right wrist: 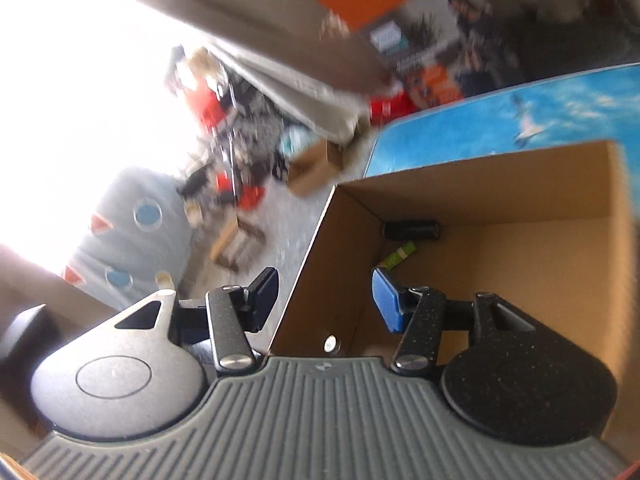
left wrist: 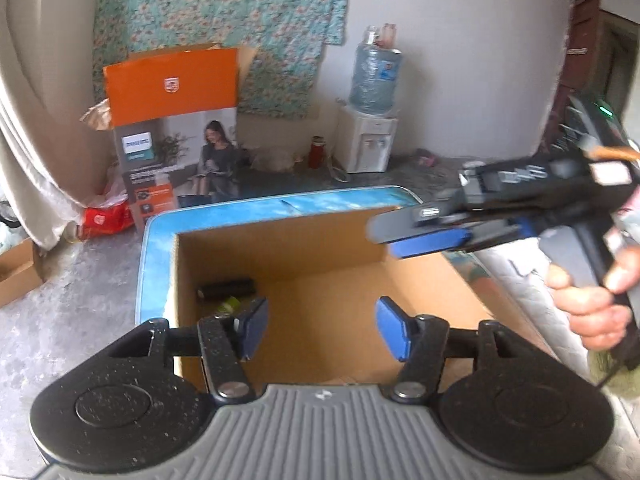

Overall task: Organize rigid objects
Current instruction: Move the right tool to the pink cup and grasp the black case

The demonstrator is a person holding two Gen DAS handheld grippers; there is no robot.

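Note:
An open cardboard box (left wrist: 280, 236) stands on a blue sky-print table (left wrist: 256, 210). Inside, at its far left corner, lie a black cylinder (left wrist: 226, 289) and a small green item (left wrist: 231, 303). My left gripper (left wrist: 322, 330) is open and empty above the box's near side. My right gripper (left wrist: 384, 236) shows in the left wrist view, held by a hand over the box's right side. In the right wrist view the right gripper (right wrist: 325, 300) is open and empty, straddling the box's left wall (right wrist: 320, 248), with the black cylinder (right wrist: 412, 230) and green item (right wrist: 400, 258) ahead.
A tall orange and grey Philips carton (left wrist: 176, 128) stands on the floor behind the table. A water dispenser (left wrist: 370, 120) stands by the back wall. A red bottle (left wrist: 317, 152), red packages (left wrist: 106, 218) and clutter lie on the floor. A small silver disc (right wrist: 331, 345) lies in the box.

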